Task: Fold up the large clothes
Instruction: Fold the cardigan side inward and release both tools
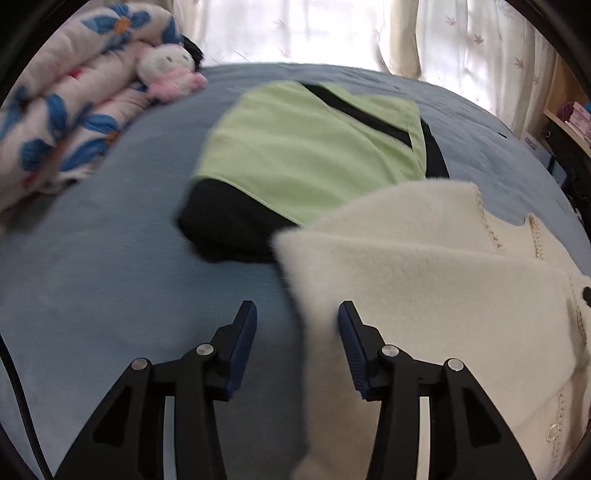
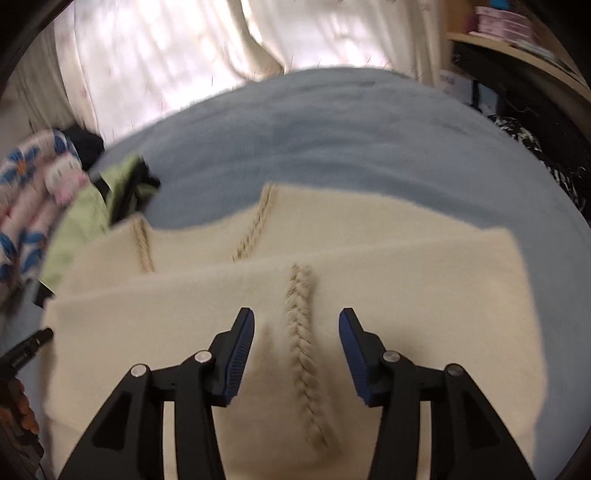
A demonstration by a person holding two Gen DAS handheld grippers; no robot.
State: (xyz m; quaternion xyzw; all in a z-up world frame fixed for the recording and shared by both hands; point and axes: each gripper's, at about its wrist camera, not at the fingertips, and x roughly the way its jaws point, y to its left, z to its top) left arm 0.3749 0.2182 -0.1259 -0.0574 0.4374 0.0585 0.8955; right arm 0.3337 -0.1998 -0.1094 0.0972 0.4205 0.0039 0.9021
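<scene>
A fuzzy cream sweater (image 1: 424, 280) with braided trim lies folded on the blue bed (image 1: 110, 258). My left gripper (image 1: 297, 314) is open and empty, hovering over the sweater's left edge. In the right wrist view the sweater (image 2: 406, 280) fills the foreground, a braid (image 2: 301, 332) running between the fingers. My right gripper (image 2: 296, 321) is open and empty just above it. A folded light-green and black garment (image 1: 306, 147) lies beyond the sweater; it also shows in the right wrist view (image 2: 92, 206).
A rolled floral quilt (image 1: 62, 122) and a small plush toy (image 1: 168, 70) lie at the bed's far left. Curtains (image 1: 332, 29) hang behind the bed. A shelf (image 2: 517, 48) stands at the right. The other handheld gripper (image 2: 26, 354) shows at the left edge.
</scene>
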